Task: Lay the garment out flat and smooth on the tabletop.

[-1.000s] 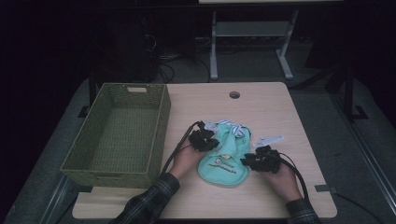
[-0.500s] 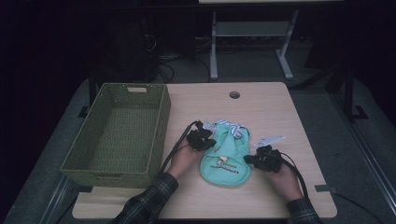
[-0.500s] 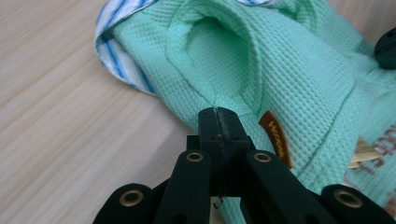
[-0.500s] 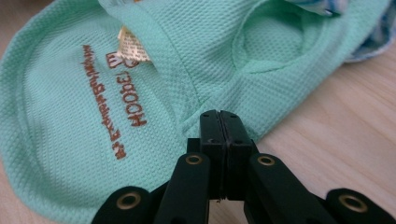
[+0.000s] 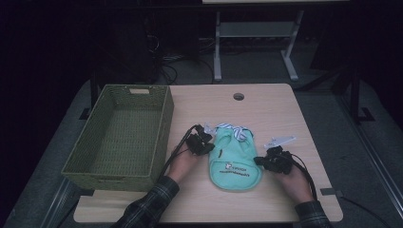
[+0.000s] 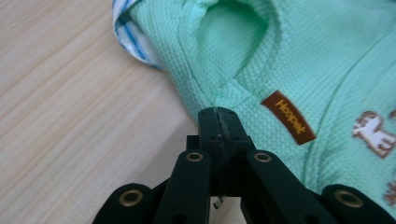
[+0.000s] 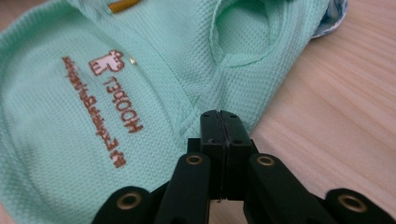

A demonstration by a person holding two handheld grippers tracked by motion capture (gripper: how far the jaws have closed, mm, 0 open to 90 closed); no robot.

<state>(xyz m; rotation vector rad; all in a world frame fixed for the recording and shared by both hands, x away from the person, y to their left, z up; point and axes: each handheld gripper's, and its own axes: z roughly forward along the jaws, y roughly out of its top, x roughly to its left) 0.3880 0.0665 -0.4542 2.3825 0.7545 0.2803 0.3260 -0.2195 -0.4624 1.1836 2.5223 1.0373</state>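
Observation:
A mint-green pet shirt (image 5: 235,159) with brown print lies flat on the wooden table (image 5: 266,109), its blue-striped collar (image 5: 234,129) at the far end. My left gripper (image 5: 207,145) is shut on the shirt's left edge. In the left gripper view the jaws (image 6: 218,114) pinch the seam below an armhole, near a brown label (image 6: 287,116) on the shirt (image 6: 317,56). My right gripper (image 5: 260,160) is shut on the right edge. In the right gripper view its tips (image 7: 222,116) clamp the hem beside the other armhole of the shirt (image 7: 70,154).
A green woven basket (image 5: 167,118) stands empty at the table's left, close to my left hand. A round cable hole (image 5: 238,96) sits near the table's far edge. Bare wood lies right of the shirt. A metal stand (image 5: 254,33) stands on the floor behind the table.
The two grippers have drawn slightly apart, the right one moving right. The shirt now lies straighter and flatter between them.

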